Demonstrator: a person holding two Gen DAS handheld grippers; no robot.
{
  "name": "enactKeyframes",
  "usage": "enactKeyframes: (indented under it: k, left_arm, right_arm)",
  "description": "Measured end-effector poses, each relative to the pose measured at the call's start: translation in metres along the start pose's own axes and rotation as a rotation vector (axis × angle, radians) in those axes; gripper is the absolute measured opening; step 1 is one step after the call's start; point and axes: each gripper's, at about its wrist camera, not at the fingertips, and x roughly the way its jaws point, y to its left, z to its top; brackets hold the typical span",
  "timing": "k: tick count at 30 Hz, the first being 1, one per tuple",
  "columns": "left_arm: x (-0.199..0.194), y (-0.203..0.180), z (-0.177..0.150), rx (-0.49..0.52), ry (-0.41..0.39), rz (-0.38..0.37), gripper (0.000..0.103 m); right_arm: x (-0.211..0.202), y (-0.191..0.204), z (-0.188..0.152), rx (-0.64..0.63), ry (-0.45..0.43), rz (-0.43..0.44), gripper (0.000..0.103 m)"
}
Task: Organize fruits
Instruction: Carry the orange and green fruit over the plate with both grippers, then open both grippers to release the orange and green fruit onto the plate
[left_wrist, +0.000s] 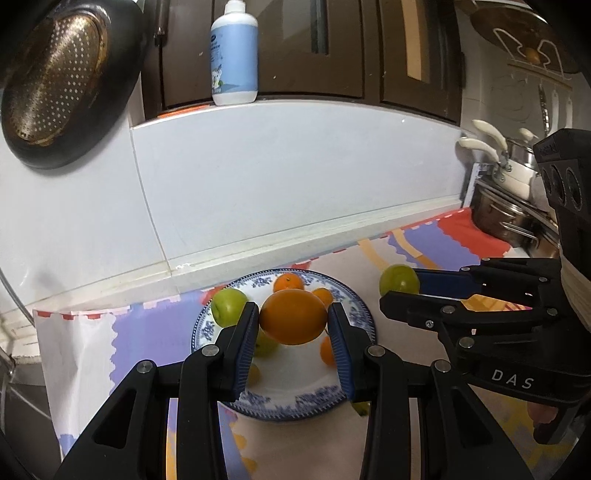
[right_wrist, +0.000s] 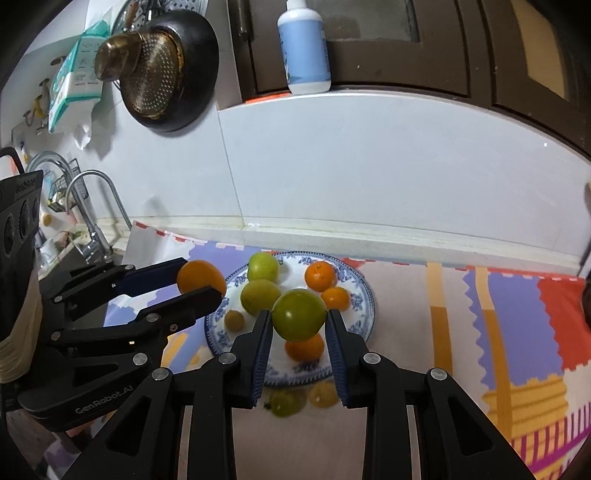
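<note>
Orange and oval, the orange (left_wrist: 293, 316) sits pinched between the blue pads of the left claw (left_wrist: 293, 325), its long axis running across the pads, level from pad to pad. It hangs above the middle of the plate (left_wrist: 354, 295), low centre of the left view. The right claw (right_wrist: 298, 325) grips a green fruit (right_wrist: 299, 319), nearly round with no clear long axis, held over the plate's near half in the right view; the left view shows that same fruit at centre right, beside the plate rim.

On the blue-patterned plate lie two more green fruits (right_wrist: 263, 267), three small oranges (right_wrist: 320, 275) and a small yellowish fruit (right_wrist: 234, 319). Two more fruits (right_wrist: 284, 402) rest on the mat (right_wrist: 517, 306) just off the plate's near rim, blurred.

The surface carries a mat of purple, red, cream and yellow patches, backed by a white tiled wall (right_wrist: 369, 166). A dark pan (right_wrist: 166, 70) with a strainer hangs in the upper left, a bottle (right_wrist: 304, 48) stands on the ledge at top centre, a tap (right_wrist: 92, 206) shows on the left, pots (left_wrist: 509, 199) far right in the left view.

Bare mat lies to the plate's right.
</note>
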Motion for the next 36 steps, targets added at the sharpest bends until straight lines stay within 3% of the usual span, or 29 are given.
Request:
enactKeyframes:
  k: [19, 36]
  left_arm:
    - [0.086, 0.027, 0.013, 0.029, 0.084, 0.008, 0.038]
    - [0.107, 0.026, 0.01, 0.033, 0.129, -0.016, 0.038]
  right_arm:
    - [0.087, -0.018, 0.015, -0.015, 0.09, 0.039, 0.031]
    - [0.112, -0.028, 0.012, 0.012, 0.145, 0.038, 0.031]
